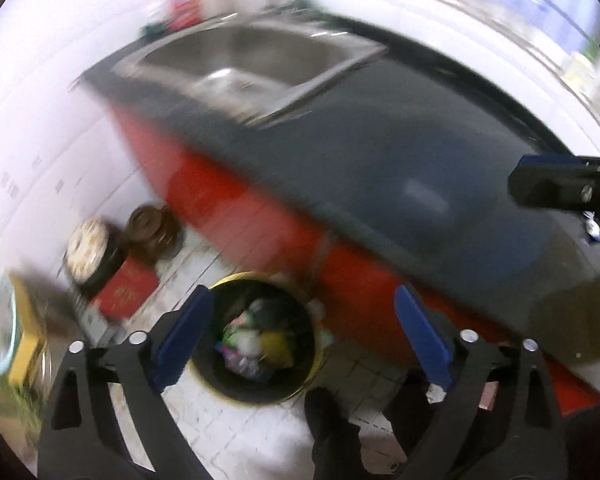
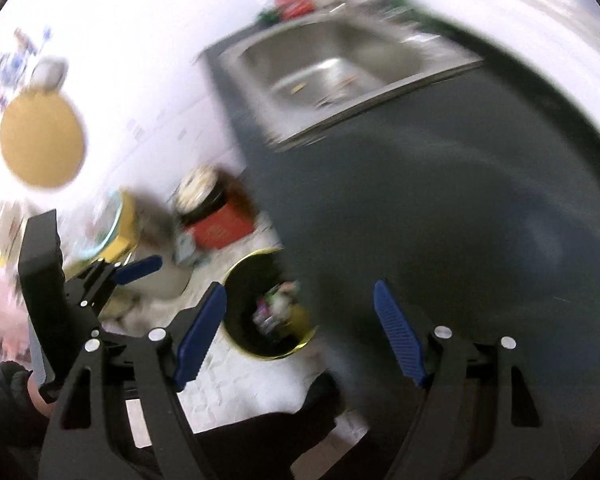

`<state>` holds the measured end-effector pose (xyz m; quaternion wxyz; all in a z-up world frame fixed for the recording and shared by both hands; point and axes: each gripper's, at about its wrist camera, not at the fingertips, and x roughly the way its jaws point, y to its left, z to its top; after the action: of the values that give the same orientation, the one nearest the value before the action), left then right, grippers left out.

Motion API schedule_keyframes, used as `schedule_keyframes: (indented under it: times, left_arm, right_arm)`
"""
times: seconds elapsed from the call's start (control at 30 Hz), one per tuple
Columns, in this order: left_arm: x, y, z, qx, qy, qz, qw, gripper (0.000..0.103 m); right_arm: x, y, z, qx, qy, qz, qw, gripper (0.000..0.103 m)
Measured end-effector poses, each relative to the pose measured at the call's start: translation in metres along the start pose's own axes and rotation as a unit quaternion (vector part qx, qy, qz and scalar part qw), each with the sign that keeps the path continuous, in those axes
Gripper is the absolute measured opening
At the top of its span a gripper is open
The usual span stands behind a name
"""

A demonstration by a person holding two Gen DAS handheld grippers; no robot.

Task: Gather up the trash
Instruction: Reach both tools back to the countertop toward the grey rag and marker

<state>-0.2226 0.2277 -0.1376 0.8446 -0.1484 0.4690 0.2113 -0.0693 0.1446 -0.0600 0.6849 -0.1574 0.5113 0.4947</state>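
left gripper (image 1: pixel 302 334): spread, empty | right gripper (image 2: pixel 300 332): spread, empty | trash bin (image 1: pixel 220 378): on floor

Right claw (image 2: pixel 300 328) gapes (empty) above trash bin (image 2: pixel 260 344).

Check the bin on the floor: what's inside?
The bin holds mixed trash: white crumpled bits, something yellow, coloured wrappers. Blur hides details, and anything beneath the top layer is covered.

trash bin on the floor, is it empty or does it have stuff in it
Not empty. The trash bin stands upright and open beside the red cabinet, with mixed crumpled trash visible inside, below its rim.
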Motion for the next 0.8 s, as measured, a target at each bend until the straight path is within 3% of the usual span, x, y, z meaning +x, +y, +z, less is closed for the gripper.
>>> schedule_keyframes:
  times: [0.1, 0.23, 0.43, 0.57, 0.67, 0.8]
  left_arm:
    - [0.003, -0.06, 0.031, 0.064, -0.012, -0.041, 0.9971, 0.092]
    - [0.005, -0.147, 0.064, 0.152, -0.029, -0.097, 0.9832, 0.092]
    - [0.004, -0.29, 0.094, 0.269, -0.052, -0.181, 0.9444, 0.092]
    - [0.009, -0.357, 0.1, 0.323, -0.054, -0.214, 0.9202, 0.092]
    - [0.016, -0.401, 0.098, 0.361, -0.05, -0.228, 0.903, 0.092]
    - [0.029, -0.442, 0.094, 0.39, -0.04, -0.234, 0.8895, 0.092]
  right_arm:
    - [-0.05, -0.054, -0.014, 0.046, -0.047, -0.046, 0.997, 0.077]
    - [-0.118, -0.134, -0.048, 0.13, -0.1, -0.107, 0.981, 0.078]
    - [-0.196, -0.24, -0.126, 0.256, -0.147, -0.18, 0.938, 0.078]
    - [-0.233, -0.292, -0.18, 0.318, -0.164, -0.212, 0.909, 0.078]
    - [-0.244, -0.314, -0.205, 0.343, -0.167, -0.223, 0.897, 0.078]
    - [-0.249, -0.334, -0.221, 0.358, -0.165, -0.226, 0.891, 0.078]
